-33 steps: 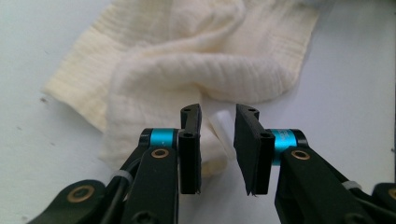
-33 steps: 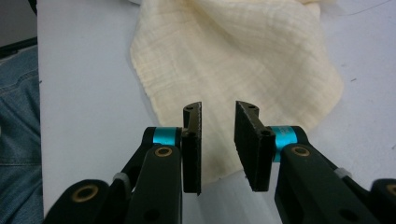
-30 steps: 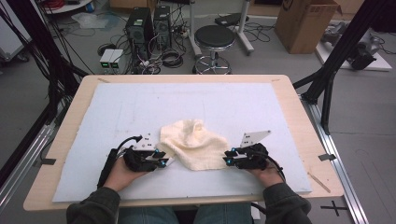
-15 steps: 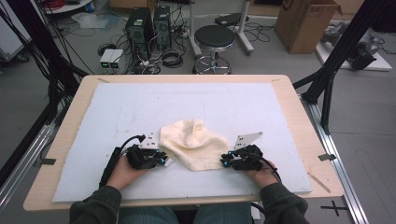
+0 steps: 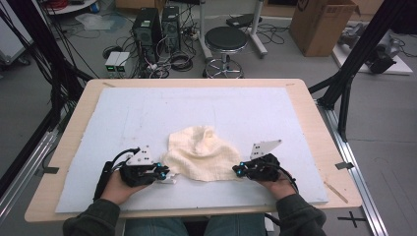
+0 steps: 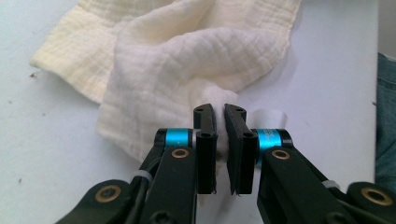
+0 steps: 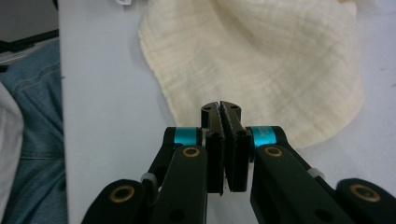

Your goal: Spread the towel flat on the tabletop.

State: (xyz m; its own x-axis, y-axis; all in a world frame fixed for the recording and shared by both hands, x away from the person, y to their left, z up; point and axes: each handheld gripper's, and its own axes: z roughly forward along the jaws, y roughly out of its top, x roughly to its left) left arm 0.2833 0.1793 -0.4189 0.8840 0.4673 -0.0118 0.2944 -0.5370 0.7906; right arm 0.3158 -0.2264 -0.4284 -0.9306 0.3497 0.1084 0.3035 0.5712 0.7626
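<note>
Both claws have just been closing on the cloth (image 5: 201, 153): the left claw (image 6: 219, 122) is clamped on its near-left corner, the right claw (image 7: 221, 114) on its near-right edge, so lifting seems possible.

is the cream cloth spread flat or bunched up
Bunched up. The cream muslin cloth humps into folds at its middle on the white mat, and only its edges lie flat.
</note>
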